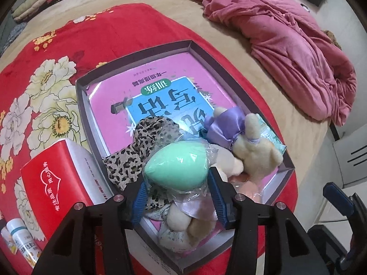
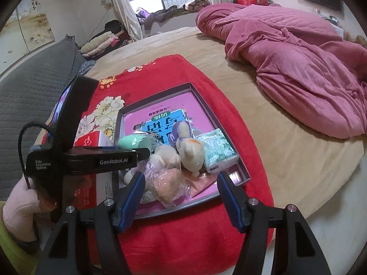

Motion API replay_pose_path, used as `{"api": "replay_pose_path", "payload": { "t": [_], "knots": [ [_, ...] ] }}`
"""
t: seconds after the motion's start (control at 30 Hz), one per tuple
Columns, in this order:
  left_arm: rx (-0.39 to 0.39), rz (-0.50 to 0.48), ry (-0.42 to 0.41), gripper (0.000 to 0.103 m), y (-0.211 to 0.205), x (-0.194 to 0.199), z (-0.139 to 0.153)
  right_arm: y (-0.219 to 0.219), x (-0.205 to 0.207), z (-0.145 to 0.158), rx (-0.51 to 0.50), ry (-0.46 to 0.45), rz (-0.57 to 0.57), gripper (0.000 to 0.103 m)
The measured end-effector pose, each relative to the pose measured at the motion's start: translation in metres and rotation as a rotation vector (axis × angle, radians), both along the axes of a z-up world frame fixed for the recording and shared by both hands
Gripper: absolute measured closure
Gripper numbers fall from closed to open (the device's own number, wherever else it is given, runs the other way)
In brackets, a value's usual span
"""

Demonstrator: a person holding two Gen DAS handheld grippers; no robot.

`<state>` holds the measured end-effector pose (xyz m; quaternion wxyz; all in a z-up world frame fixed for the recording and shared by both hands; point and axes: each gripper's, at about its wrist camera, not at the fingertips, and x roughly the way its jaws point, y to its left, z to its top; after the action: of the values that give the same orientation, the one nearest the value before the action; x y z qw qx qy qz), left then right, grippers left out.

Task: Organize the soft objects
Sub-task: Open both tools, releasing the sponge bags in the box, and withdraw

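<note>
My left gripper is shut on a green egg-shaped sponge in clear wrap, held just above the near end of the grey tray. The sponge also shows in the right wrist view. The tray holds a pink book, a leopard-print cloth, a beige plush rabbit with a purple bow, a tissue pack and a wrapped peach sponge. My right gripper is open and empty at the tray's near edge.
The tray lies on a red flowered blanket on a tan bed. A red-and-white box and small bottles sit left of the tray. A crumpled pink quilt lies at the far right.
</note>
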<state>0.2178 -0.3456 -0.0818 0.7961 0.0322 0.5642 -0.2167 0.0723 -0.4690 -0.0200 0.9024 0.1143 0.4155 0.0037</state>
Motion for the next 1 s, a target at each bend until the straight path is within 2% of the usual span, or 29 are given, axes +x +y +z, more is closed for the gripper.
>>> {"api": "replay_pose_path", "payload": {
  "t": [0.37, 0.63, 1.0],
  "knots": [
    [-0.018, -0.004, -0.01, 0.04, 0.003, -0.002, 0.008, 0.001, 0.0, 0.006, -0.009, -0.008, 0.002, 0.038],
    [-0.035, -0.006, -0.029, 0.038, 0.005, -0.002, 0.016, 0.001, -0.002, 0.006, -0.01, -0.001, -0.009, 0.038],
    [-0.046, -0.009, -0.057, 0.032, 0.011, -0.009, 0.03, 0.007, -0.004, 0.014, -0.016, -0.018, -0.008, 0.038]
  ]
}}
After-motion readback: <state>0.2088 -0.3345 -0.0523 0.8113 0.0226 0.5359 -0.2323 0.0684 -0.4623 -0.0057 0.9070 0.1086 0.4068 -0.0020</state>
